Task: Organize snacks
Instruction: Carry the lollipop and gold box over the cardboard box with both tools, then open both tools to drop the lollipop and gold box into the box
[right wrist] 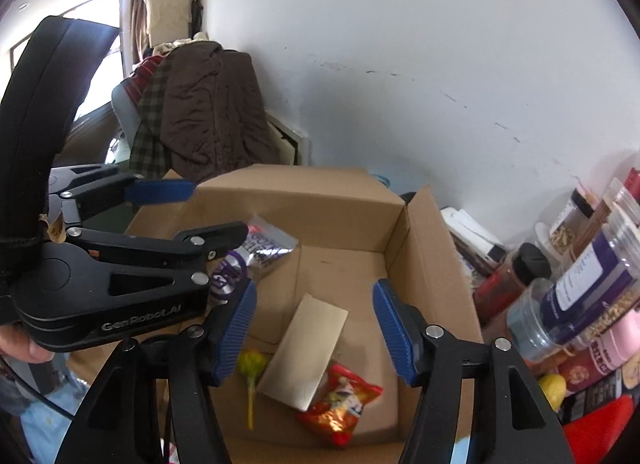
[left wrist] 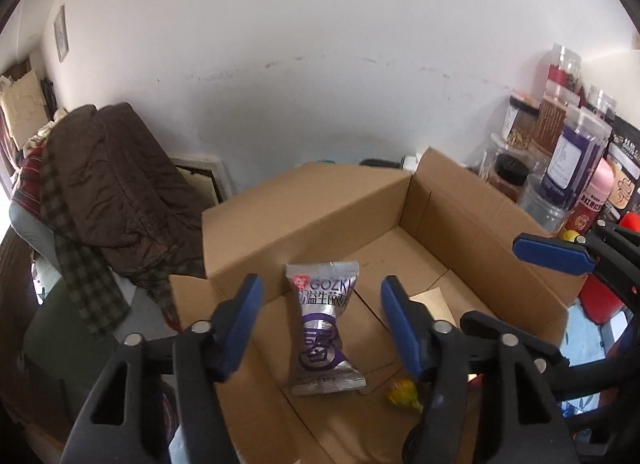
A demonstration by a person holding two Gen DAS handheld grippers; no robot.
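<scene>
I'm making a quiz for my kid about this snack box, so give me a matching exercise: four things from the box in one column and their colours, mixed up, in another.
Things:
1. snack packet
2. lollipop
3. crisp bag
4. cardboard box

Colours:
A. brown
B. red and orange
C. silver and purple
D. yellow

Pairs: 1-C, 2-D, 3-B, 4-A
</scene>
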